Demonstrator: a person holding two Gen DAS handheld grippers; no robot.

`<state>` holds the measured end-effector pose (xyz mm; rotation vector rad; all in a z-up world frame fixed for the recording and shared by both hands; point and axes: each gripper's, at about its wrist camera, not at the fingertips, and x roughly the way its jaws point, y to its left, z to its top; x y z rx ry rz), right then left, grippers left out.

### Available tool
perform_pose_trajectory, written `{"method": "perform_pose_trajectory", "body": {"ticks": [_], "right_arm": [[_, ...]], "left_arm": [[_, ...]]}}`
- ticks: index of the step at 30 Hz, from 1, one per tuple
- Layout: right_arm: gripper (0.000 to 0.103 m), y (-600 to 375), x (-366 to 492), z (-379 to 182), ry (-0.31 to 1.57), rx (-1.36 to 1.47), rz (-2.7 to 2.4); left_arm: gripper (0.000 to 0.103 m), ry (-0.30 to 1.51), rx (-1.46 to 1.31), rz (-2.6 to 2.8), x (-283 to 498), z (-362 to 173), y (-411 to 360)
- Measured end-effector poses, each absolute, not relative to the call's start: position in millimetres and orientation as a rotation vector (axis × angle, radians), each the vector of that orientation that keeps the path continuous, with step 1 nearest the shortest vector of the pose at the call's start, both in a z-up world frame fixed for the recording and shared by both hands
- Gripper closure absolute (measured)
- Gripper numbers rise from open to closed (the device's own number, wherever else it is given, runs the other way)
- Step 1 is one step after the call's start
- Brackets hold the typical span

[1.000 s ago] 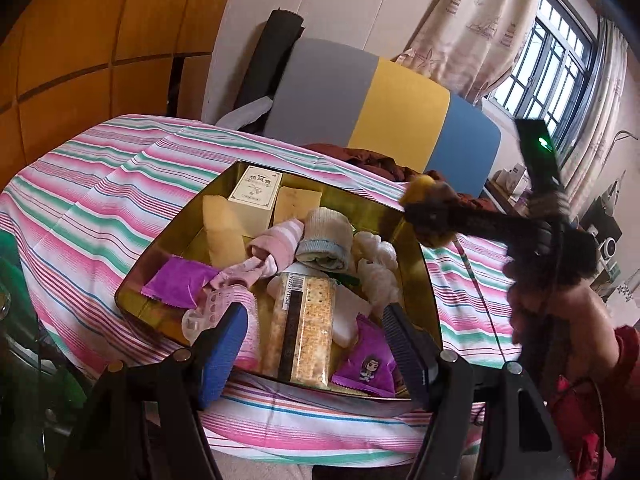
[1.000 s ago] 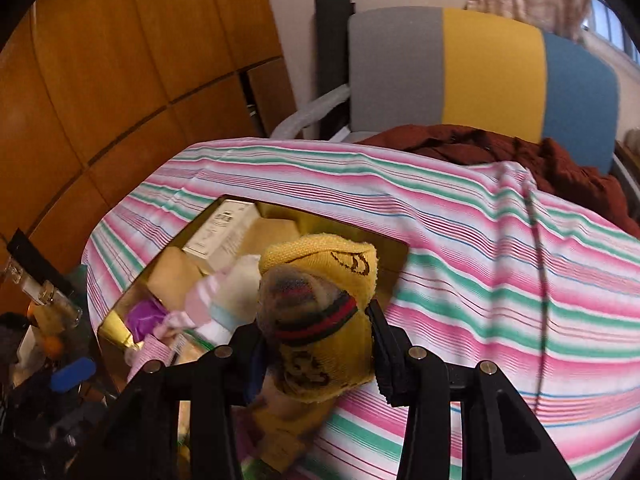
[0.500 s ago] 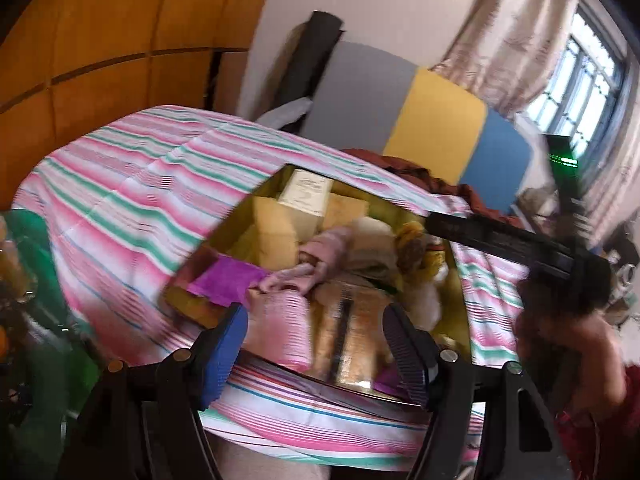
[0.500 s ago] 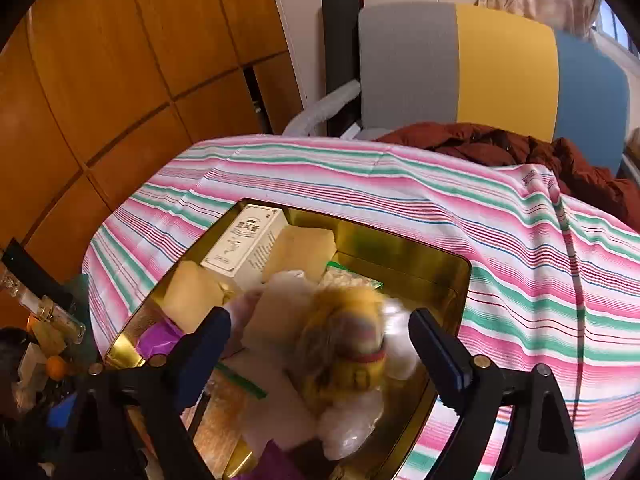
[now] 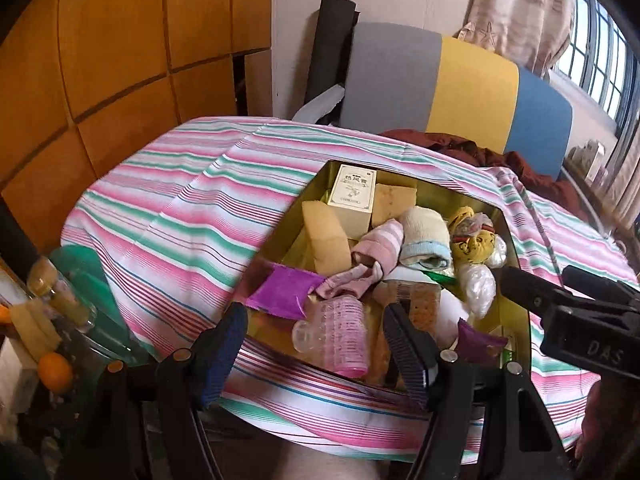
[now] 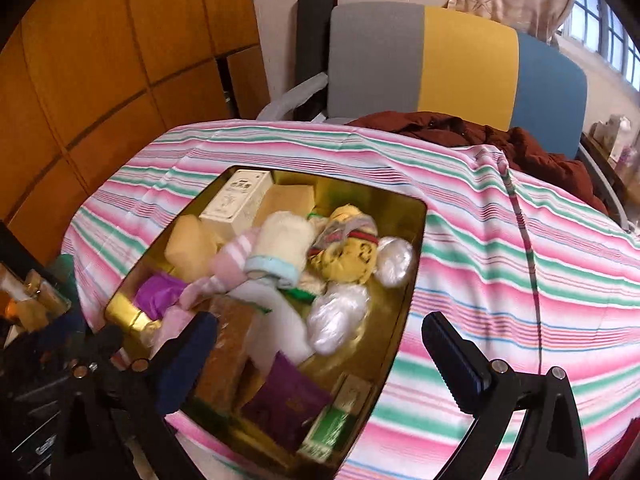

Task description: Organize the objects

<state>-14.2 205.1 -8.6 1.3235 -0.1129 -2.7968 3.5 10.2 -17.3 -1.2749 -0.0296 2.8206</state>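
Gold tin [image 6: 412, 240]: a shiny, rectangular metal box with rounded corners, sitting on the bench under a pink, green and white striped cloth [image 6: 500, 264].
Yellow sock [image 6: 352, 252]: soft knit, bunched into a lump, with a red and dark band; it lies in the tin toward the far right, touching a crinkly clear plastic bundle [image 6: 394, 256].
Right gripper [image 6: 320, 344]: jaws just swung open and now stand wide over the tin's near edge, with nothing pressed between the pads.
Left gripper [image 5: 314, 344]: jaws parted fairly wide and hovering at the tin's near rim, gripping nothing.
Other contents: a cream carton [image 5: 354, 196] standing upright at the back, tan sponge blocks [image 5: 324, 236], a rolled cream towel with a blue hem [image 5: 426, 236], a pink striped sock [image 5: 372, 260], a glossy purple sachet [image 5: 284, 292], and a pink translucent baby bottle [image 5: 340, 336] lying on its side.
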Motion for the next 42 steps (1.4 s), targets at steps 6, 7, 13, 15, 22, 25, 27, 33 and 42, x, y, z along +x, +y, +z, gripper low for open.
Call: {"method": "perform_pose_trajectory", "body": {"ticks": [6, 7, 13, 15, 22, 25, 27, 33, 42], "right_arm": [[0.0, 198, -10, 4, -0.119, 1.385, -2.889], [0.0, 197, -8, 6, -0.117, 1.389, -2.899], [0.0, 195, 1, 15, -0.099, 1.36, -2.949], [0.0, 194, 3, 17, -0.09, 1.349, -2.959], [0.0, 192, 2, 18, -0.097, 1.363, -2.986], [0.0, 193, 1, 17, -0.109, 1.384, -2.988], [0.0, 193, 0, 15, -0.115, 1.392, -2.987], [0.0, 193, 0, 11, -0.131, 1.4, -2.979], [0.0, 193, -1, 11, -0.14, 1.395, -2.991]], "left_arm": [[0.032, -0.01, -1.301, 2.805, -2, -6, 11], [0.032, -0.018, -1.299, 2.809, -2, -4, 11], [0.032, -0.008, -1.312, 2.84, 2, 0, 9], [0.032, 0.06, -1.313, 2.853, 2, 1, 13], [0.032, 0.13, -1.293, 2.841, 4, 3, 21], [0.032, 0.121, -1.314, 2.817, 4, 1, 22], [0.032, 0.115, -1.327, 2.803, 3, -2, 23], [0.032, 0.16, -1.342, 2.804, 4, -6, 29], [0.033, 0.091, -1.357, 2.822, 1, -7, 22]]}}
